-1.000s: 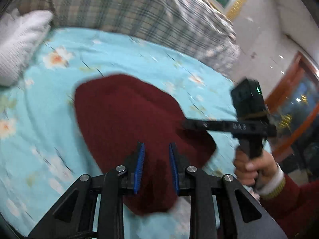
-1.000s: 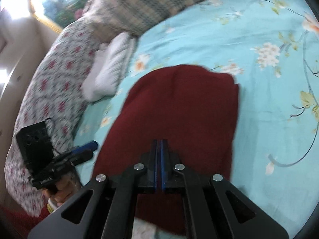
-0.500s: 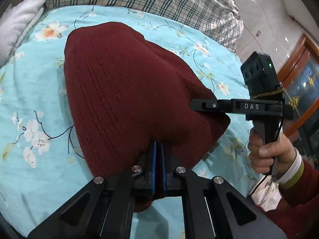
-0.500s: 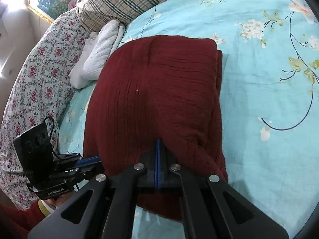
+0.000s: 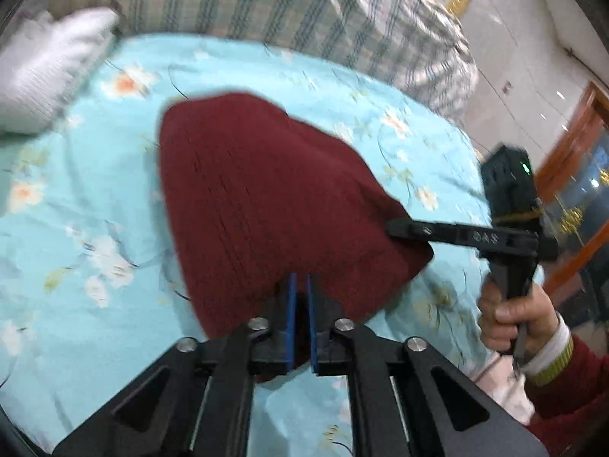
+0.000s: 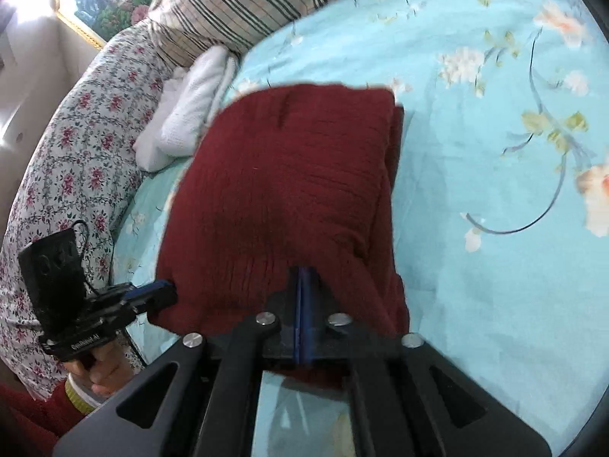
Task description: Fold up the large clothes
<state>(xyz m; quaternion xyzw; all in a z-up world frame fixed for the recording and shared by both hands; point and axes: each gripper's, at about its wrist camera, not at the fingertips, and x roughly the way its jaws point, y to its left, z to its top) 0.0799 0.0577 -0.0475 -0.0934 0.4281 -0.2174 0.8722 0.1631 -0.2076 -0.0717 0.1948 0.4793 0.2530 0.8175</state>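
Bedding is surrounding the work area: a turquoise floral bedsheet (image 5: 95, 205) is covering the mattress, a plaid pillow (image 5: 243, 7) is lying across its far end, a white folded towel (image 6: 186, 114) is sitting beside that pillow, and a pink-flowered quilt (image 6: 76, 144) is running along one side. Nothing is resting on top of the dark red sweater (image 6: 289, 190), which is lying folded in the middle of the sheet, its long axis running from the grippers toward the pillow, its folded end pointing that way. Nearest the cameras, the left gripper (image 5: 299, 297) is opening, a fold of the sweater's near edge sitting between its blue pads. Close beside it, the right gripper (image 6: 304, 285) is pinching the same edge, jaws pressed together.
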